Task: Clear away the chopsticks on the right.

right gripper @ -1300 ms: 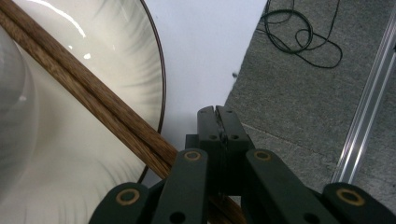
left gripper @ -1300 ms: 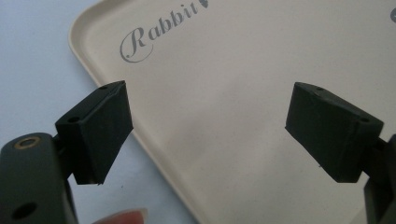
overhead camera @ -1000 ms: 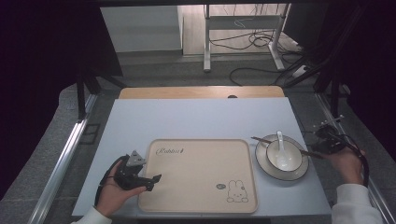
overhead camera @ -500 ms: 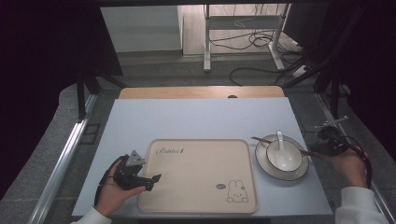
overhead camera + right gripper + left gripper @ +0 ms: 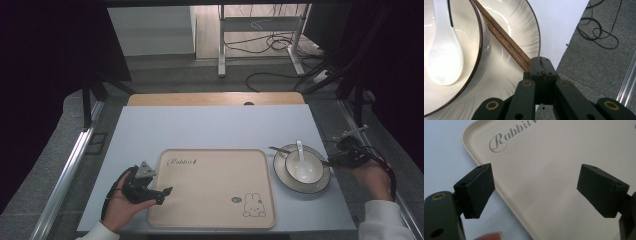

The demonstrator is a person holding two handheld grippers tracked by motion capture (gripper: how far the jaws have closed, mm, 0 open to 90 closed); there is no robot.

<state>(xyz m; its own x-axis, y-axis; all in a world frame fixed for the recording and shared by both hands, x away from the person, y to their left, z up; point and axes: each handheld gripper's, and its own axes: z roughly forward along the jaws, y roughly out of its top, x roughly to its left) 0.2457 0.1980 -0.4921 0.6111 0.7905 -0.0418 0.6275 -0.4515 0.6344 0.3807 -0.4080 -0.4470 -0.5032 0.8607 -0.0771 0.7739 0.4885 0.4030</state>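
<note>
The left tool lay in the person's left hand near the front left corner of the pale blue rectangular bench, its tips over the left edge of the tray. In the left gripper view its jaws stood spread wide, with nothing between them; one pad hung over the bench just beside the tray's rim, the other over the tray's surface.

The beige rectangular plastic tray, marked "Rabbit" in script near its back left corner and with a small rabbit drawing near its front right corner, sat at the middle of the bench's front edge.

Just beside the tray's right edge stood a white round ceramic plate with a dark rim, near the bench's right edge. On it rested a white ceramic bowl with a dark rim, and a white ceramic soup spoon lay inside the bowl.

A pair of brown wooden chopsticks lay across the plate behind the bowl. The right tool, held in the right hand at the bench's right edge, was pressed together and pinching the near end of the chopsticks over the plate's rim.
</note>
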